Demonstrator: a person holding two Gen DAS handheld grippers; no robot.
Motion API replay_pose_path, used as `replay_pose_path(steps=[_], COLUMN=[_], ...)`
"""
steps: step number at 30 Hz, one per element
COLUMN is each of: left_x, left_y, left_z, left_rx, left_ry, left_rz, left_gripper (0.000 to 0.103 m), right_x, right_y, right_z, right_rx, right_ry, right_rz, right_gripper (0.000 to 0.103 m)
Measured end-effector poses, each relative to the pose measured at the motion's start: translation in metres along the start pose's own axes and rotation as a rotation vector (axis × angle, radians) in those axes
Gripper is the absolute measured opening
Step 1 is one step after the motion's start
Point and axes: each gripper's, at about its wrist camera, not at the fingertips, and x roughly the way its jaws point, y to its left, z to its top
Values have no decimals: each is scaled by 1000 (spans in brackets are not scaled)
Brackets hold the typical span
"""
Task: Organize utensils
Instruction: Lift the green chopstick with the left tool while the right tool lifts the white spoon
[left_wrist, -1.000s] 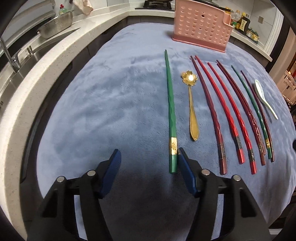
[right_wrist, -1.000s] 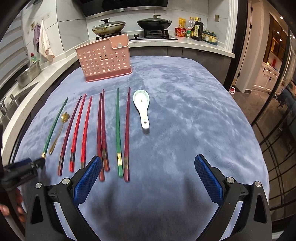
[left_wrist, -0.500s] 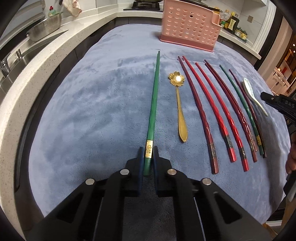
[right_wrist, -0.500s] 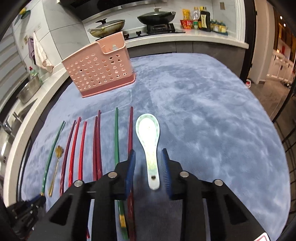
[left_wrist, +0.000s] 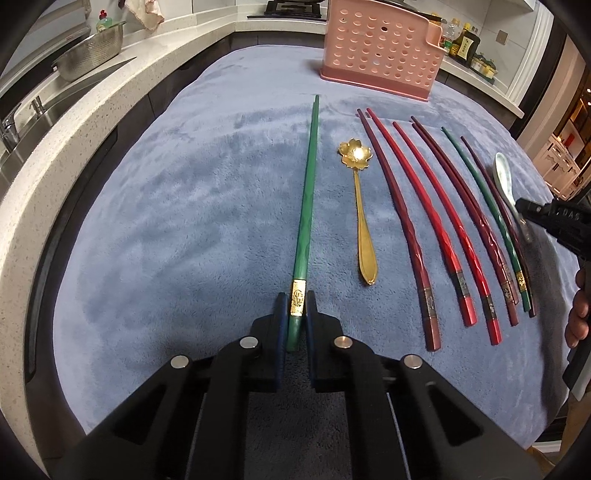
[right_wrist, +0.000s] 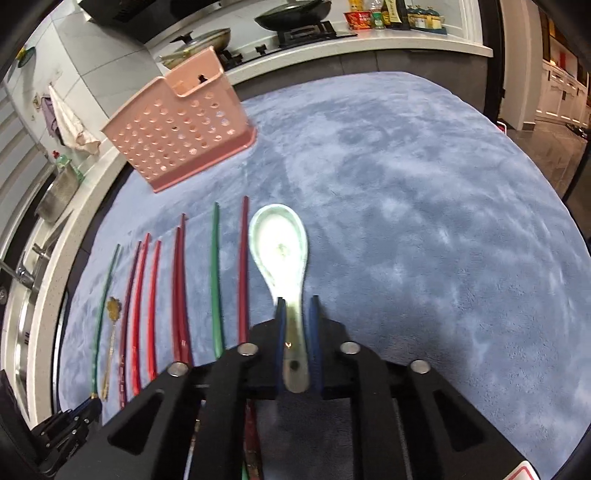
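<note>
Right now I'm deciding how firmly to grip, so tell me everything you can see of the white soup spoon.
The white soup spoon looks like glazed ceramic, pale with a greenish tint, with a deep oval bowl and a short flat handle with a small hole near its end. It lies bowl up on the blue cloth, at the right end of the row, beside a dark red chopstick. The right hand-held gripper has just been closing, its blue pads on the handle.

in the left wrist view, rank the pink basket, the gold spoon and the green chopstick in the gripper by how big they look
1. Pink basket, though farthest away.
2. Green chopstick, longest but thin; nearness may exaggerate it.
3. Gold spoon, clearly smallest.
</note>
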Motion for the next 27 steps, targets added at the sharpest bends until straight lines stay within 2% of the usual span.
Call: replay_pose_path(steps=[8, 12, 17, 24, 27], left_x=[0, 0, -3, -28, -50], left_y=[0, 0, 1, 1, 4], left_z=[-1, -2, -4, -8, -7], left_rx=[-1, -4, -10, -17, -24], left_ry=[-6, -15, -29, -57, -102], left_rz=[1, 0, -5, -20, -18], left_gripper=[9, 9, 8, 7, 7], right_x=[2, 3, -1, -40, -61], right_y=[4, 10, 10, 7, 4], right_z=[-6, -11, -14, -17, -17], right_rx=[-2, -37, -39, -35, -27], right_ry=[10, -8, -14, -57, -96], right_rz=[29, 10, 8, -7, -5], right_gripper=[20, 20, 8, 6, 6])
